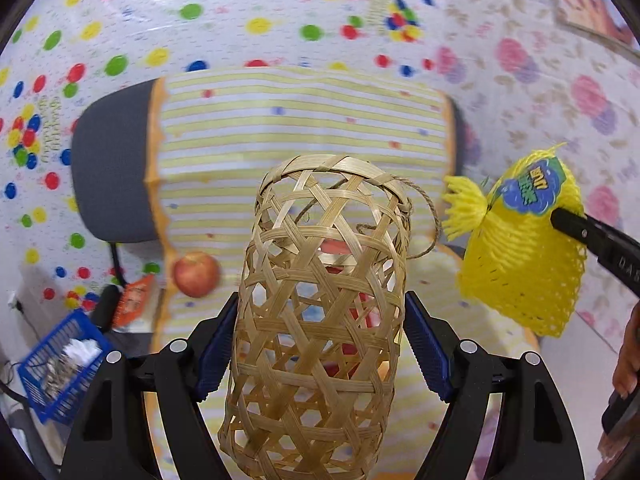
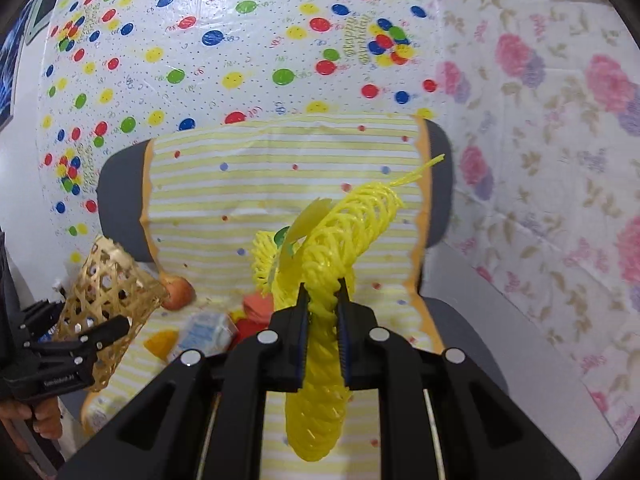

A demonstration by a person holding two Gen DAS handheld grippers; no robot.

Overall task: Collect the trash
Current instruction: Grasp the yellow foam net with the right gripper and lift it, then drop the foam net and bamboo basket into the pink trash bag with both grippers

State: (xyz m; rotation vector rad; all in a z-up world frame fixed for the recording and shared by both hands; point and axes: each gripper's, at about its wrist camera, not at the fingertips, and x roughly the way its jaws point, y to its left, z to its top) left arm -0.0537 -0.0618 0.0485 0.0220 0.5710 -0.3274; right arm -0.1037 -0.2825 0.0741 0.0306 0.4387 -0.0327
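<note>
Left gripper (image 1: 320,344) clamped wide around a woven basket (image 1: 320,308), jaws pressing its sides, mouth pointing away toward the chair back. Right gripper (image 2: 323,312) shut tight on a yellow net (image 2: 336,240), the mesh bunched between the jaws; in the left view the net (image 1: 520,256) hangs in the air to the right of the basket, apart from it, with a blue-and-green label showing. Both held above the seat, neither resting on anything.

Progress, judged from this: one piece of trash picked up but not yet in the basket; dropping it through the mouth looks like the step in hand. Hard to tell whether anything already lies inside the basket, since red and white shapes show through the weave and may be behind it. Left on the seat: a small carton (image 2: 208,334), something red (image 2: 256,312) and something orange (image 2: 160,342) beside it, all near the middle. An apple (image 1: 196,274) by the left edge of the seat, likely not trash. So most of the collecting seems still ahead.

Surface: a grey chair (image 2: 120,200) draped with a yellow-striped sheet (image 2: 280,160) dotted in colours. Behind, a wall hung with balloon-print plastic; to the right, a floral-print covering. Low at the left of the left view, a blue crate (image 1: 60,368) with pale scraps in it and an orange packet (image 1: 134,300) near it.
</note>
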